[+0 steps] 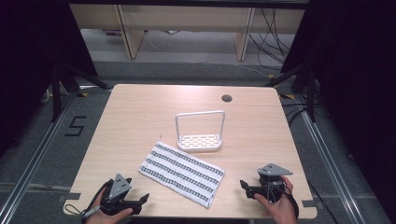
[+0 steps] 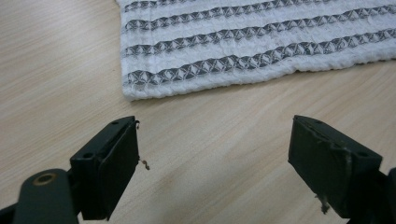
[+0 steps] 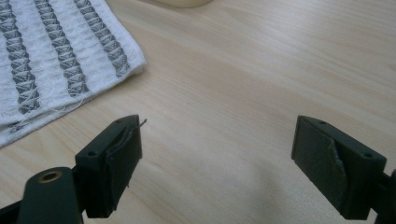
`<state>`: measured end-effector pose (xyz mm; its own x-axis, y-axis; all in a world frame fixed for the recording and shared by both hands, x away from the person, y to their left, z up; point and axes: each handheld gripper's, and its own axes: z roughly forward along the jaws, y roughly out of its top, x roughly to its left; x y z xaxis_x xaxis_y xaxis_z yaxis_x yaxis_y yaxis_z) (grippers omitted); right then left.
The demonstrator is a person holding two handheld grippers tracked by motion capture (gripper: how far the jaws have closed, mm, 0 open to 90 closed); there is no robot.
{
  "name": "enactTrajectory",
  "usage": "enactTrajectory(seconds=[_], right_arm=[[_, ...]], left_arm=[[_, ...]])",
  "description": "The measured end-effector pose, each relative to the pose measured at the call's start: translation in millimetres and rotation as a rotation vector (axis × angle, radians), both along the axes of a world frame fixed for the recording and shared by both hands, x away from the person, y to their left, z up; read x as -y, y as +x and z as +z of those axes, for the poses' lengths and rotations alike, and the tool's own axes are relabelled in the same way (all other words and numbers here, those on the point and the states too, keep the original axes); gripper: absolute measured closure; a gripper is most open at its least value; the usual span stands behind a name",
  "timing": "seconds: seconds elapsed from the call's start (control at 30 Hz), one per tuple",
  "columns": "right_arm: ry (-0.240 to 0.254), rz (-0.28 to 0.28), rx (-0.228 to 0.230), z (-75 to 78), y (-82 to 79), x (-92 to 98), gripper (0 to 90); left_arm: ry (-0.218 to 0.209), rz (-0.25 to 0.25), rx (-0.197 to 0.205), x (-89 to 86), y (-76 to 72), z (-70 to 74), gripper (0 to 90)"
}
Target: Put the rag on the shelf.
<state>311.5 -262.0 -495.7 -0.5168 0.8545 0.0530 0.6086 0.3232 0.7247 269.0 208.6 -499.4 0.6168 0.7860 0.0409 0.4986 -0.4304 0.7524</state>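
Between the two wide-open, empty claws, left claw (image 1: 142, 199) and right claw (image 1: 243, 185), lies the striped towel (image 1: 182, 172)

Even overhead light, soft shadows, dark surroundings, slight blur.

A recording lab, by the look of it: black curtains (image 1: 28, 56) either side, loose cables (image 1: 273, 35) far right, metal floor rails (image 1: 32, 161) flanking the pale wooden worktop (image 1: 140, 107).
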Motion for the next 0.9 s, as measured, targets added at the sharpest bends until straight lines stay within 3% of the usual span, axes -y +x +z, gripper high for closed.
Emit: enactTrajectory(seconds=[0.2,0.27,0.33,0.5,0.57,0.6,0.73,0.8,0.83,0.9], right_arm=[[0.003,0.024,0.002,-0.5,2.1,1.2,17.6],[-0.004,0.045,0.005,-0.4,3.6,1.2,17.7],[-0.001,0.037,0.013,-0.2,3.7,1.0,18.0],[0.013,0.025,0.003,1.3,2.3,-0.4,18.5],[-0.003,0.033,0.038,1.2,3.1,-0.1,19.1],[0.021,0.038,0.025,1.0,3.4,-1.6,19.5],[0.01,0.032,0.025,3.7,2.6,-3.7,21.6],[0.034,0.029,0.003,4.6,1.6,-7.3,22.8],[0.012,0.045,0.034,4.9,3.8,-5.3,23.0],[0.035,0.016,0.008,6.1,1.9,-9.2,24.7]], left_arm=[[-0.014,-0.005,-0.005,3.7,-1.5,0.3,15.7],[-0.052,-0.001,-0.004,7.4,-1.9,-0.5,15.8],[-0.061,-0.016,-0.007,9.6,-2.9,0.2,15.8],[-0.026,-0.033,-0.012,14.3,-3.1,0.4,16.0],[-0.051,-0.04,-0.015,18.0,-3.6,0.4,16.0],[-0.062,-0.041,-0.009,21.7,-4.4,0.3,16.0],[-0.067,-0.07,-0.012,34.1,-6.1,1.5,17.0],[-0.07,-0.095,-0.004,38.9,-6.3,1.1,18.2],[-0.079,-0.094,-0.008,42.8,-6.6,0.9,18.7],[-0.105,-0.1,-0.02,48.7,-7.5,0.8,18.9]])
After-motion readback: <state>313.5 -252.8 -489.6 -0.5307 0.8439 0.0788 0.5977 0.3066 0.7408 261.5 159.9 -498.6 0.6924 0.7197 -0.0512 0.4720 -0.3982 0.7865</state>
